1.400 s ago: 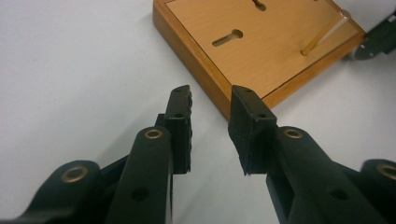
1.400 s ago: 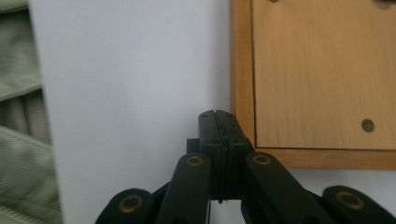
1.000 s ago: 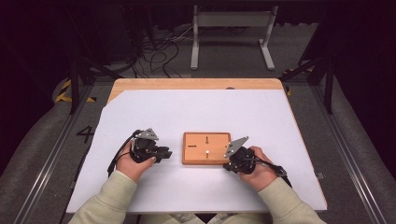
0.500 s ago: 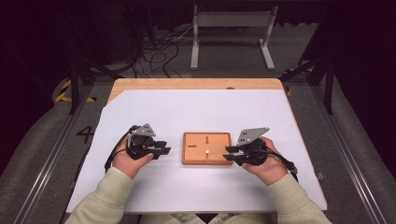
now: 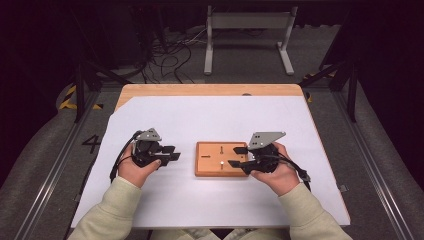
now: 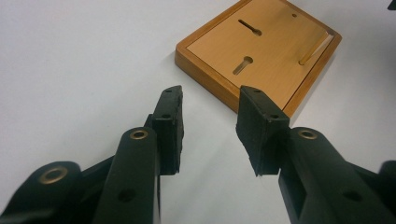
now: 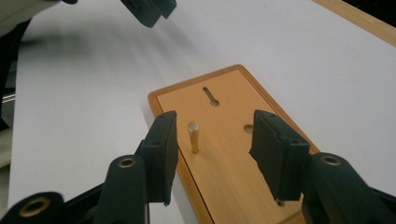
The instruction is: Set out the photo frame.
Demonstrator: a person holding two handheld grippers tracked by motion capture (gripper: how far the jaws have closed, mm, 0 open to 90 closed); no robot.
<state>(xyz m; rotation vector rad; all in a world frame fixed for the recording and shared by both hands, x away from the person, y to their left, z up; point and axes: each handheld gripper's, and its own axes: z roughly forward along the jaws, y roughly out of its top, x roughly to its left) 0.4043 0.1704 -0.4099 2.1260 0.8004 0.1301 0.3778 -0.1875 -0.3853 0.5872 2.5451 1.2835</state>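
Observation:
A small wooden board (image 5: pixel 210 165) with keyhole slots lies on the white table cover. A short brass peg (image 7: pixel 193 136) stands upright in it. My right gripper (image 5: pixel 234 156) hovers over the board's right end, and its jaws have just been opening. In the right gripper view the peg sits between the jaws of the right gripper (image 7: pixel 212 135), close to the left pad, untouched. My left gripper (image 5: pixel 172 153) is held left of the board, apart from it. Its jaws have also just been opening, and the left gripper (image 6: pixel 210 116) has nothing between them. The board (image 6: pixel 266 51) lies ahead of it.
The white cover (image 5: pixel 210 120) spreads over a wooden tabletop (image 5: pixel 210 90) with a bare strip at the far edge. Beyond it are cables (image 5: pixel 170 50) and a metal stand (image 5: pixel 247 35) on the dark floor. Rails run along both sides.
The right gripper has lifted off the board's right edge and its jaws have gone from shut to open. The left gripper's jaws have spread a little; that hand has stayed in place.

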